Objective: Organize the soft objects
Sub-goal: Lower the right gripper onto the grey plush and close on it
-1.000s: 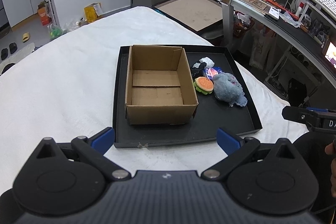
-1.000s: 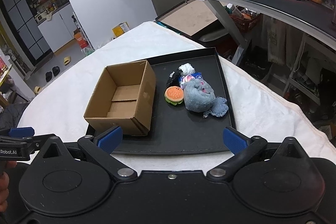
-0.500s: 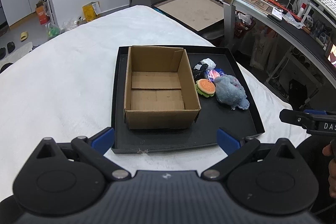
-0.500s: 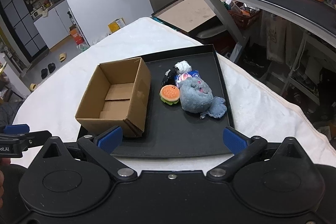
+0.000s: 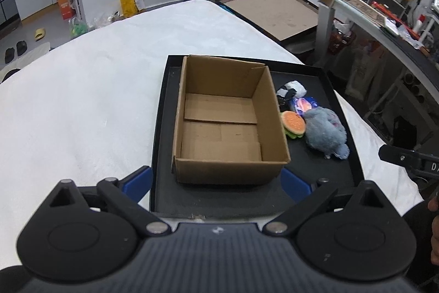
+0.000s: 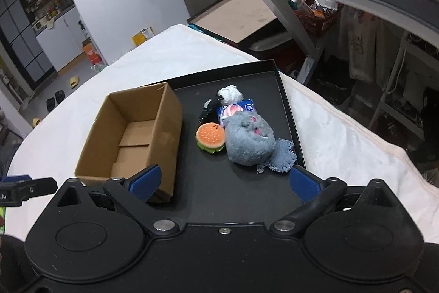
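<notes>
While both tools hang over the near rim of the black tray [image 6: 285, 89], the right gripper [image 6: 223, 181] stands wide with nothing between its blue pads, its jaws having just narrowed a little; the grey plush [image 6: 248, 142] lies at its 12 o'clock, touching the burger toy [image 6: 210, 137] at 11; the left gripper [image 5: 216, 180] gapes empty too, the cardboard box [image 5: 227, 117] at its 12, toys at 1.

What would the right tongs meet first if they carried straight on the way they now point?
Probably the bare floor of the black tray, between the cardboard box and the grey plush. The right tongs are open and empty. Depth is hard to judge, so the grey plush might be brushed.
</notes>
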Available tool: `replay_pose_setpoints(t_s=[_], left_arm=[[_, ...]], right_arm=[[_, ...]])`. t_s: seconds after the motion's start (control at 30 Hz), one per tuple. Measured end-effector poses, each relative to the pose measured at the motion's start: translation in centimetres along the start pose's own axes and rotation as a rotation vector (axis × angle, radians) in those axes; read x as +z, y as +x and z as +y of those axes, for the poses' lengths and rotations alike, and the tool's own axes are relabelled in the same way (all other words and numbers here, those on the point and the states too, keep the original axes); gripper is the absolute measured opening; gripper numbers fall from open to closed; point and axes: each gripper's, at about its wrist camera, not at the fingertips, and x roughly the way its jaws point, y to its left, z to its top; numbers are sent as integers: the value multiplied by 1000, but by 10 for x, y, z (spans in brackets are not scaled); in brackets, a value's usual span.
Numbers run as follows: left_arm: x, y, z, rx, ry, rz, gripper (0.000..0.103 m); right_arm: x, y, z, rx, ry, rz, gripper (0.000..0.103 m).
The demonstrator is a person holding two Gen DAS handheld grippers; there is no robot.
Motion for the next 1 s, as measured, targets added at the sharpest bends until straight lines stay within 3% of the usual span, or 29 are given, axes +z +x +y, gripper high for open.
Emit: replay_pose_setpoints(t_s=[0.13,0.4,0.7,1.0], left_arm=[[6,15,4,11,-12,-2,95],[15,43,16,25,-55,18,74],[23,79,27,21,-81,66,58],[32,113,34,28,-110,116,47]], right_arm=[[6,16,-9,-6,28,-5,95],[15,60,-24,0,88,44,92],[19,113,-39,-41,161,123,86],[18,149,-37,-53,106,144,86]])
